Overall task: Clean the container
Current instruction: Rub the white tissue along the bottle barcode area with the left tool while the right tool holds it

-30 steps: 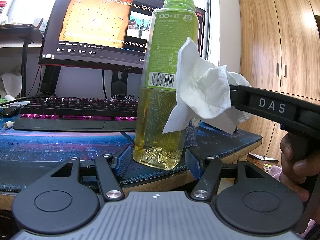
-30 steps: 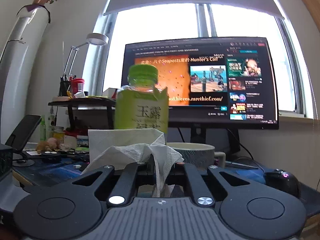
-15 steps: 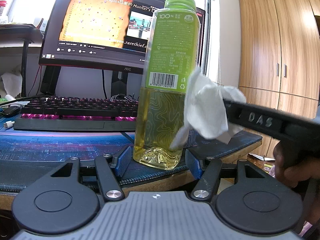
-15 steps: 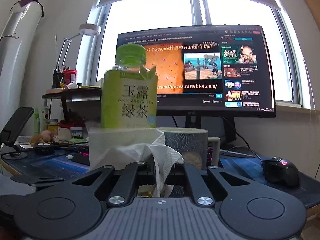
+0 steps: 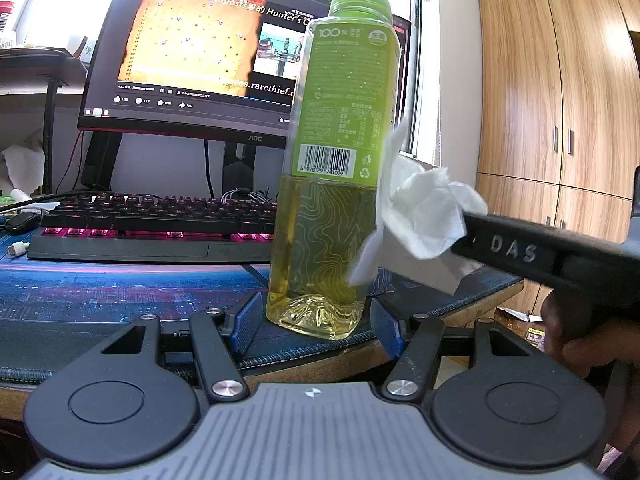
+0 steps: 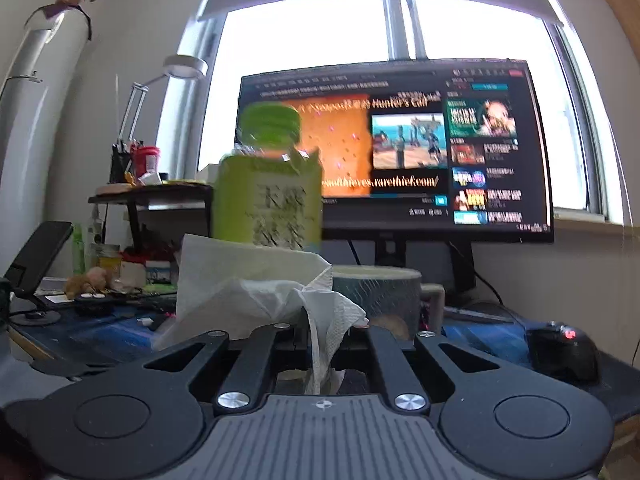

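Green tea bottle (image 5: 332,168) stands upright on the blue desk mat (image 5: 100,292), near the desk's near edge, green cap on, yellow liquid filling roughly the lower half. Left gripper (image 5: 314,322): jaws part open, blue pads either side of the bottle base; the left pad looks close to or touching it, the right pad shows a gap, so can't tell if it really grips.

Right gripper (image 6: 320,334): jaws closed tight on a crumpled white paper towel (image 6: 256,288), with a strip of it hanging down between the fingers. In the left wrist view the towel (image 5: 420,216) touches the bottle's right side just below the label's barcode, right gripper (image 5: 460,236) coming in from the right with a hand (image 5: 580,344) on its grip.

Right wrist view is motion-blurred. Bottle (image 6: 268,196) sits just beyond the towel. Behind: lit monitor (image 5: 200,48), backlit keyboard (image 5: 152,224), mug (image 6: 380,292), black mouse (image 6: 564,354) far right.
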The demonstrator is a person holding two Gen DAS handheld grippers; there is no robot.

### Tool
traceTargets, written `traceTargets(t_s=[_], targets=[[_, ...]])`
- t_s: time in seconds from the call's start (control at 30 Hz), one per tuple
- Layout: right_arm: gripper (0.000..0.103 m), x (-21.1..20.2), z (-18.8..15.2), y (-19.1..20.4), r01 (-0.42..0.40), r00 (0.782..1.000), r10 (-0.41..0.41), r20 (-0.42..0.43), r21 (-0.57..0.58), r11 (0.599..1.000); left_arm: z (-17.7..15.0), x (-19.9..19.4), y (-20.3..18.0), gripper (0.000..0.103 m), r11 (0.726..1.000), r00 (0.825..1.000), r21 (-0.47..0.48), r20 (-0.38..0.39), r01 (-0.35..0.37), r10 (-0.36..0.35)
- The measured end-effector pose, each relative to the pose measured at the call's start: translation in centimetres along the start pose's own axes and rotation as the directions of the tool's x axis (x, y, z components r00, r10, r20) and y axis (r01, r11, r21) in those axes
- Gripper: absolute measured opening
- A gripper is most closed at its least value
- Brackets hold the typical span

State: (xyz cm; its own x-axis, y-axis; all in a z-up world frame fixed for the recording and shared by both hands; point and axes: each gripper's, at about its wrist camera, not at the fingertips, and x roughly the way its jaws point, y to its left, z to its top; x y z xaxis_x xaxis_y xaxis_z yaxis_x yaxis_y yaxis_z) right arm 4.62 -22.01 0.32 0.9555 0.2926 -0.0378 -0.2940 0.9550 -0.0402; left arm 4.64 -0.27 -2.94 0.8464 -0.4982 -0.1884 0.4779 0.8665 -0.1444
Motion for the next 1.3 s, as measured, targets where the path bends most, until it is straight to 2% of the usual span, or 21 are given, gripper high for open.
traceTargets(t_s=[0.13, 0.43, 0.8, 1.13, 1.3], targets=[[0.008, 0.1, -0.2, 0.0, 0.006, 1.0, -0.006, -0.011, -0.004, 1.0, 0.0, 0.0, 0.0, 0.064, 1.0, 1.0, -0.001, 0.0, 0.001, -0.001], [0.008, -0.9, 1.0, 1.0, -0.014, 0.999, 0.016, 0.041, -0.03, 0.999, -0.1, -0.1, 0.0, 0.064, 1.0, 1.0, 0.0, -0.002, 0.001, -0.001], [0.008, 0.1, -0.2, 0.1, 0.002, 1.0, -0.002, -0.009, -0.008, 1.0, 0.0, 0.0, -0.1, 0.064, 1.0, 1.0, 0.005, -0.005, 0.0, 0.0], [0.008, -0.8, 0.9, 0.9, -0.018, 0.999, 0.019, 0.034, -0.029, 0.999, 0.1, 0.1, -0.1, 0.064, 1.0, 1.0, 0.007, -0.008, 0.001, -0.001], [0.008, -0.4, 0.6, 0.6, -0.01, 1.0, 0.01, 0.016, -0.025, 1.0, 0.1, 0.1, -0.1, 0.064, 1.0, 1.0, 0.006, -0.007, 0.002, -0.002]])
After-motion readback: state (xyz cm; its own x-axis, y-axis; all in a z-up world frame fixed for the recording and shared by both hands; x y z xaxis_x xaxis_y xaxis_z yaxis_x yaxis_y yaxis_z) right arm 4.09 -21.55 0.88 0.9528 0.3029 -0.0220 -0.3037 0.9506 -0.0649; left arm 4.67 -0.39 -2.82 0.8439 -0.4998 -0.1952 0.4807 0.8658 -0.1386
